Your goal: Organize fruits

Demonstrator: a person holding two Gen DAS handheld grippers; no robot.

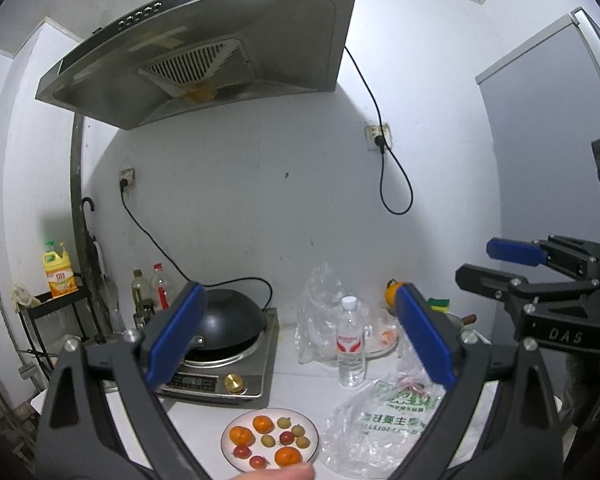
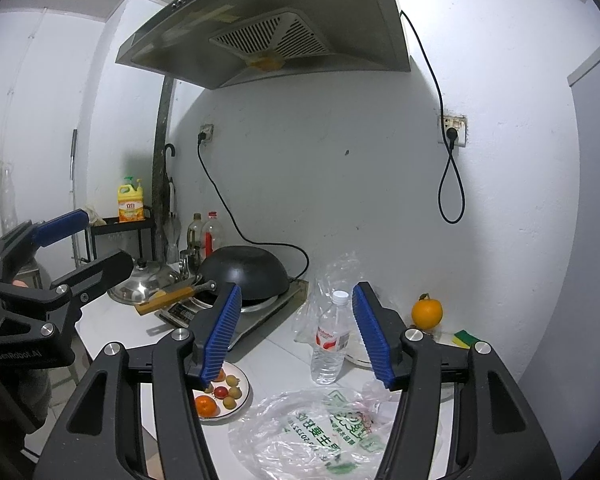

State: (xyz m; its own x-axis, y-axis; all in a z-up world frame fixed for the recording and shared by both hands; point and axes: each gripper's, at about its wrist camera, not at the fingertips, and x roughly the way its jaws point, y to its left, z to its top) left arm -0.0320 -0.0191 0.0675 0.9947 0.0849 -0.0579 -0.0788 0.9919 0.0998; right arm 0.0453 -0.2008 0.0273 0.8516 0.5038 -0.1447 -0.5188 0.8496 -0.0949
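Observation:
A white plate (image 1: 229, 432) sits at the counter's front edge with three small oranges (image 1: 263, 424), red cherry tomatoes (image 1: 286, 437) and several small green-yellow fruits (image 1: 268, 440) on it. It also shows in the right wrist view (image 2: 242, 376), partly behind my left finger. A clear plastic bag with green print (image 1: 376, 428) (image 2: 312, 432) lies to the right of the plate. My left gripper (image 1: 300, 332) is open and empty, held high above the plate. My right gripper (image 2: 296, 332) (image 1: 496, 264) is open and empty, above the bag. A large orange (image 2: 427, 312) stands by the wall.
An induction cooker (image 1: 224, 368) with an upturned black wok (image 1: 232, 312) stands at the left. A water bottle (image 1: 351, 344) (image 2: 330, 344) stands mid-counter, with another crumpled clear bag (image 1: 320, 304) behind it. A steel lid (image 2: 144, 280) and a sponge (image 2: 466, 338) also lie on the counter.

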